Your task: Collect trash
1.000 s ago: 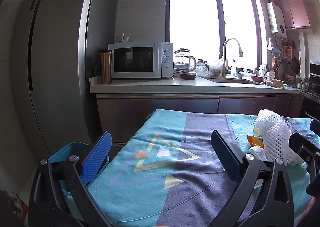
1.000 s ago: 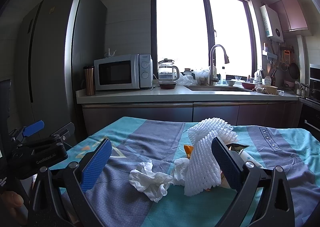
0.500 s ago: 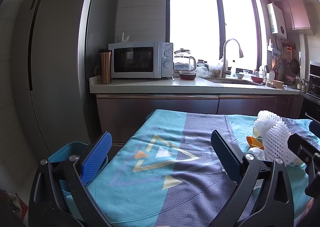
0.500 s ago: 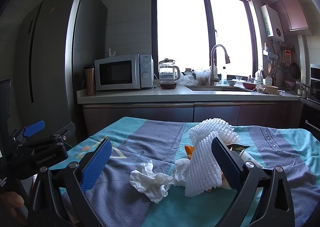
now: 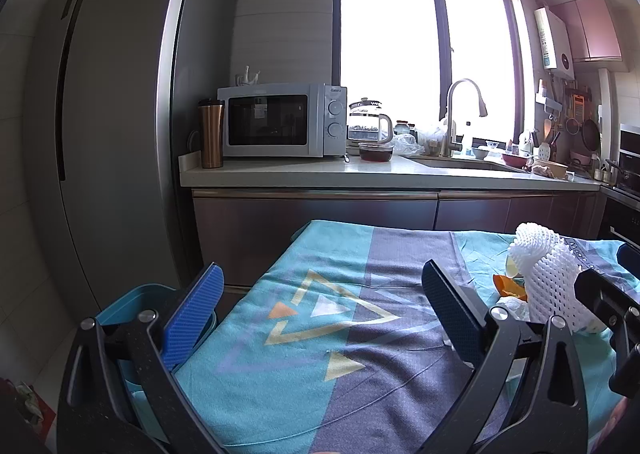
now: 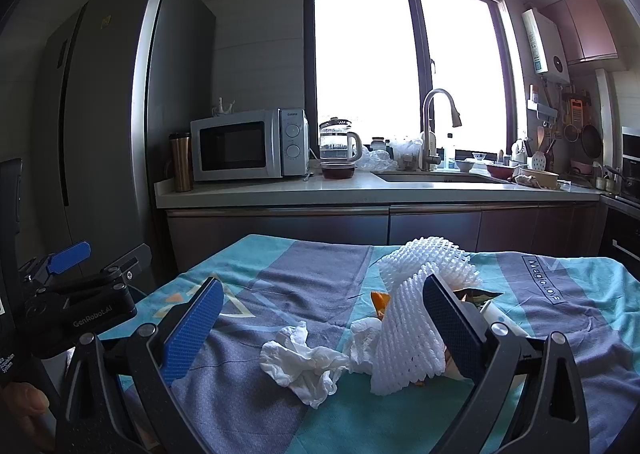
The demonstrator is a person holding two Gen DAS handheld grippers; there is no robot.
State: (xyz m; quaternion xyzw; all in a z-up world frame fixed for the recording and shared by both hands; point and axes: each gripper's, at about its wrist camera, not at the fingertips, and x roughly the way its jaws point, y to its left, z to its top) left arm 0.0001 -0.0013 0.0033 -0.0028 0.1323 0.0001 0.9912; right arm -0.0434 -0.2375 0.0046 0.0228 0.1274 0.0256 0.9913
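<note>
- The left gripper (image 5: 322,304) is released, its 2 blue-padded fingers spread wide above the teal and grey tablecloth (image 5: 280,386), holding nothing.
- The right gripper (image 6: 320,320) is likewise spread wide and empty, hovering over the trash pile.
- The trash lies on the tablecloth: a white foam net (image 6: 416,318) stands nearest the right finger, with a crumpled tissue (image 6: 304,362) just beside it on the left.
- A piece of orange peel (image 6: 379,300) shows behind the net, and a wrapper (image 6: 478,296) pokes out to its right.
- A blue bin (image 5: 132,304) sits on the floor beside the table's left edge, next to the fridge (image 5: 116,125).
</note>
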